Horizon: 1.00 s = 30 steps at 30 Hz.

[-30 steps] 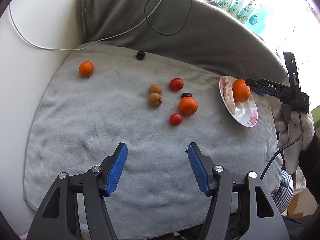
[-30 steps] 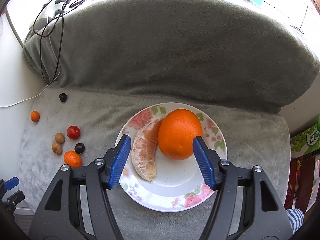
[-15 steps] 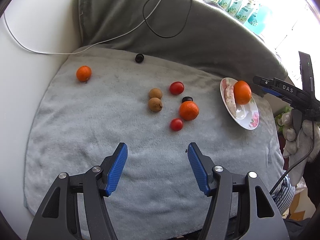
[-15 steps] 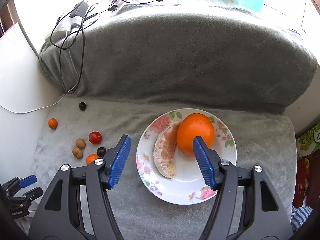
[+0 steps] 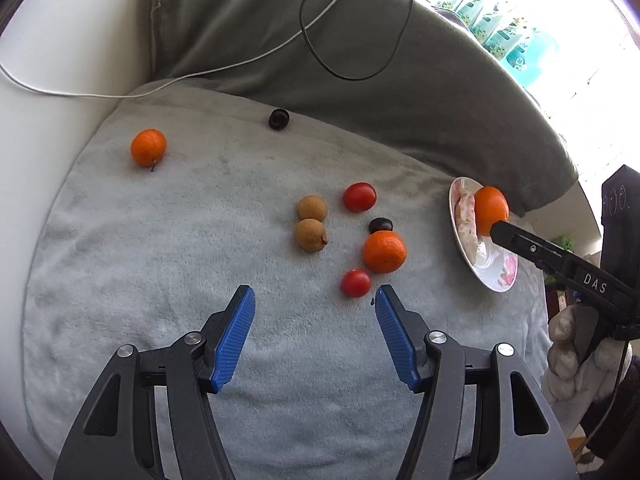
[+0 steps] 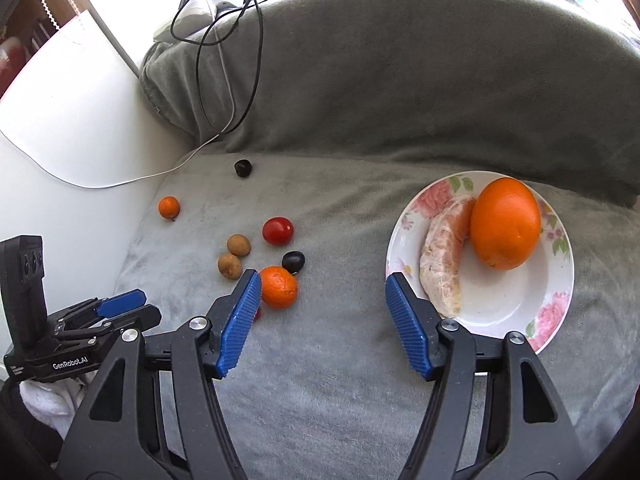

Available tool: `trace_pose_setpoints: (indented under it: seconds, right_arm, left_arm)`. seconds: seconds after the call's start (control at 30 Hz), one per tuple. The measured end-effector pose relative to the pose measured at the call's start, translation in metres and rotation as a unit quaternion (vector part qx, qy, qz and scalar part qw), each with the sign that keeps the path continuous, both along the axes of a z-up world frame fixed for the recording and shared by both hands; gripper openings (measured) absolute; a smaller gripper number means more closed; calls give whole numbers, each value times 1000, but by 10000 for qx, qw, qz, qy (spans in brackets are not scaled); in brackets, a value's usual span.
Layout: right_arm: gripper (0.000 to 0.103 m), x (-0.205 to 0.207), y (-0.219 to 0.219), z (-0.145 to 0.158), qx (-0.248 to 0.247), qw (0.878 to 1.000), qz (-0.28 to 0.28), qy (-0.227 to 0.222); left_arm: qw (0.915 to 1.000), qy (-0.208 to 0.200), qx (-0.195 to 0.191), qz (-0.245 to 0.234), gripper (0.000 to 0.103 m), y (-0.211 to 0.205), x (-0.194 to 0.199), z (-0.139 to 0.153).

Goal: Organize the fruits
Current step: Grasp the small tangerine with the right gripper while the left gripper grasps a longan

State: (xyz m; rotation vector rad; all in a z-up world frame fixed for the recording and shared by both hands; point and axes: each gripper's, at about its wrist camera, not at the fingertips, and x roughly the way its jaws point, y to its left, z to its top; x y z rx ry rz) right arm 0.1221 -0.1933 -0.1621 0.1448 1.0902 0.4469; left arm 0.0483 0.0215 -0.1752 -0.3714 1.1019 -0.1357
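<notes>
**Over the grey blanket: both claws open, fruit spread out below**

From your left wrist camera, your left claw [image 5: 314,320] hangs over the light grey blanket [image 5: 160,280] with its blue pads spread apart and nothing between them. Just beyond the right-hand pad lies a cherry tomato [image 5: 355,283], and just past that a mandarin [image 5: 384,251] with a dark grape [image 5: 380,225] touching its far side. Two brown longans [image 5: 311,222] sit side by side to the left of these, and a second cherry tomato [image 5: 359,197] lies a little farther back. A small mandarin [image 5: 148,147] rests well apart at the far left, and another dark grape [image 5: 279,118] sits near the fold where the darker grey blanket [image 5: 280,40] rises. At the right edge you see the floral plate [image 5: 492,276], tilted by the lens, carrying a large orange [image 5: 490,210] and a peeled citrus segment [image 5: 466,216]. One finger of your right claw reaches in front of that plate, gripped by your gloved hand [image 5: 568,344].

From your right wrist camera, your right claw [image 6: 318,324] is likewise open and empty, its pads wide apart over bare blanket between the loose fruit and the plate. The left pad sits just in front of the mandarin, hiding most of the near tomato; the right pad overlaps the plate's near rim. On the plate the orange leans against the peeled segment. Your left claw shows at the lower left edge, and cables [image 6: 224,60] trail over the darker blanket behind.
</notes>
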Motion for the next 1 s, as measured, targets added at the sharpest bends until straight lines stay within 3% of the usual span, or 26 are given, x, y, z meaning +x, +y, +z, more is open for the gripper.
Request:
trace_pose_setpoints:
  seconds: [0.2,0.63,0.83,0.93,1.0]
  right_arm:
    - [67,3,18,-16,4,9994,281,219]
    - [67,16,43,-46,-180,9956,786,479]
    - [60,22,55,-54,-221,9929,1027,557]
    - [49,25,59,-60,-207,9914,1125,629]
    - [49,28,62,-62,-218,9909,1155,650]
  left_arm:
    - [9989,198,-365,204,62,8,18,-12]
    - [9976,465,-462,218,61,3,51,-33]
    - [9976,502,-465,63,55,-4,61,-37]
    - [9972,551,-506,47,52,-4,64,-41]
    - [9969,584,-530,29,50,-4,66,-43]
